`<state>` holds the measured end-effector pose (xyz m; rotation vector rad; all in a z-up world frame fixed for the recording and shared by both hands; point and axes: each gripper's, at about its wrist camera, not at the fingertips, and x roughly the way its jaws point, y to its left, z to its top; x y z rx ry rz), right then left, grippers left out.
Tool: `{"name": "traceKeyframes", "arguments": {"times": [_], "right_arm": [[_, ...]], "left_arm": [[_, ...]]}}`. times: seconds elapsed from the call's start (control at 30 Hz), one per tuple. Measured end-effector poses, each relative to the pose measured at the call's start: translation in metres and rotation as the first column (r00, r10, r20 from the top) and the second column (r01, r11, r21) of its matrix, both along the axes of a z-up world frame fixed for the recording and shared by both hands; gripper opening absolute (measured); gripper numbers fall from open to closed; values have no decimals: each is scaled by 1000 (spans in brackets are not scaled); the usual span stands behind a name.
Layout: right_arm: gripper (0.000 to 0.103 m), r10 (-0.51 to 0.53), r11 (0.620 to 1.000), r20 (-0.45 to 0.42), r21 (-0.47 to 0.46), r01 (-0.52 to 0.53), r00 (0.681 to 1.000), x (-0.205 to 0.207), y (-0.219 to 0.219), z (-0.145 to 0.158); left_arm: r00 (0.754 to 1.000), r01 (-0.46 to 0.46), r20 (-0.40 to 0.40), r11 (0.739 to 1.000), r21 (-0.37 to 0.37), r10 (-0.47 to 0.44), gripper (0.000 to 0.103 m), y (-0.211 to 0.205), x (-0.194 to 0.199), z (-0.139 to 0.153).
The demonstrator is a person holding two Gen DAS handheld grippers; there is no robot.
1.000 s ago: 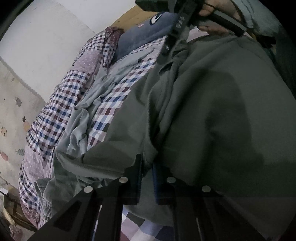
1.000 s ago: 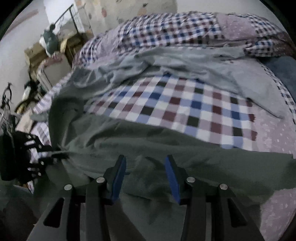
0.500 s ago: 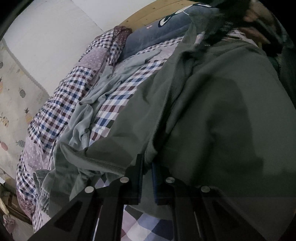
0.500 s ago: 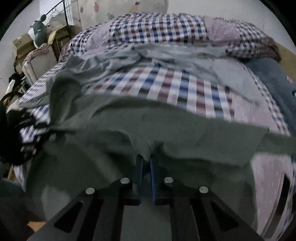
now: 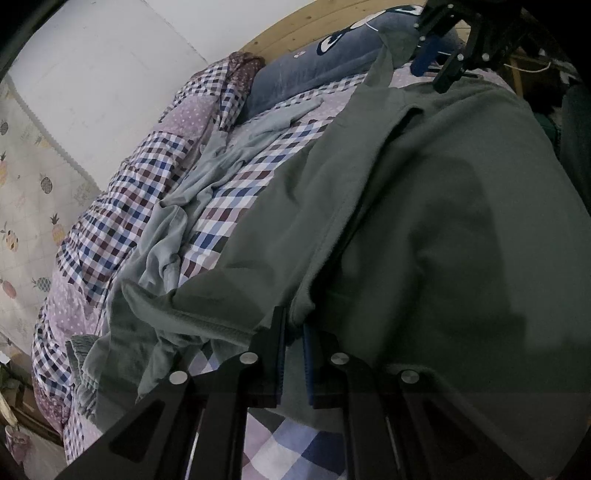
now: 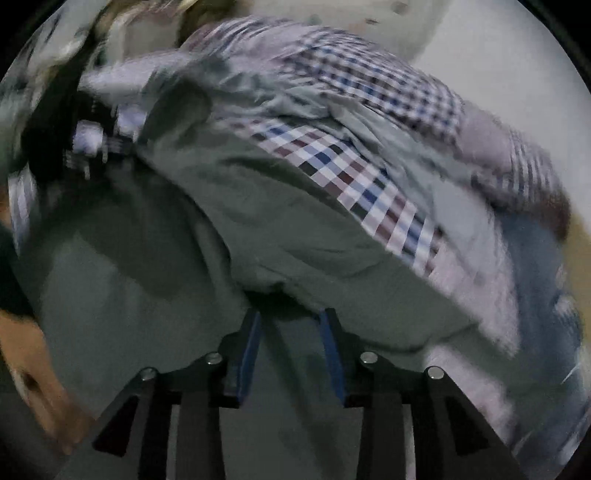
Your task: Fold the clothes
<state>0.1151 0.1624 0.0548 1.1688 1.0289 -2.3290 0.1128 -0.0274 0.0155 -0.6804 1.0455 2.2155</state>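
A dark green garment (image 5: 424,221) is spread over the near side of the bed. My left gripper (image 5: 293,328) is shut on its folded edge near the hem. In the left wrist view my right gripper (image 5: 439,55) is at the far end by the pillow, where a corner of the green cloth peaks up beside its blue pad. The right wrist view is blurred by motion. There my right gripper (image 6: 290,314) has its fingers (image 6: 251,350) well apart, with the green garment (image 6: 258,229) bunched just past the tips and lying between them.
A light grey garment (image 5: 207,184) lies crumpled along the checked quilt (image 5: 110,206). A blue pillow (image 5: 332,62) rests against the wooden headboard (image 5: 295,33). A white wall runs along the far side. A hand (image 6: 22,350) shows at the lower left.
My right gripper went from open to shut on the green cloth, lifted it toward the headboard, and now stands open again. The left gripper has kept its hold.
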Motion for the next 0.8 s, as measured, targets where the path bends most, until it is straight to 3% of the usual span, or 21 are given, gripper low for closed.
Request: {"name": "traceKeyframes", "arguments": {"times": [0.1, 0.33, 0.4, 0.43, 0.47, 0.63, 0.8], "right_arm": [[36, 88, 982, -31, 169, -81, 996, -3, -12, -18], [35, 185, 964, -23, 196, -177, 983, -21, -24, -33], [26, 191, 968, -12, 168, -186, 982, -25, -26, -33], [7, 181, 973, -13, 148, -177, 983, -28, -25, -31], [4, 164, 979, -26, 126, -159, 986, -30, -23, -27], [3, 43, 998, -131, -35, -48, 990, -48, -2, 6], [3, -80, 992, -231, -113, 54, 970, -86, 12, 38]], "left_arm": [[1000, -6, -1, 1000, 4, 6, 8, 0, -3, 1], [1000, -21, -4, 1000, 12, 21, 8, 1, -9, 4], [1000, -25, -5, 1000, 14, 26, 7, 1, -11, 4], [1000, -28, -5, 1000, 15, 28, 7, 1, -12, 5], [1000, -30, -6, 999, 17, 30, 7, 1, -12, 5], [996, -87, -26, 991, 106, 90, 6, 4, -31, 25], [987, -156, 4, 957, 243, 159, 6, 13, -73, 57]]}}
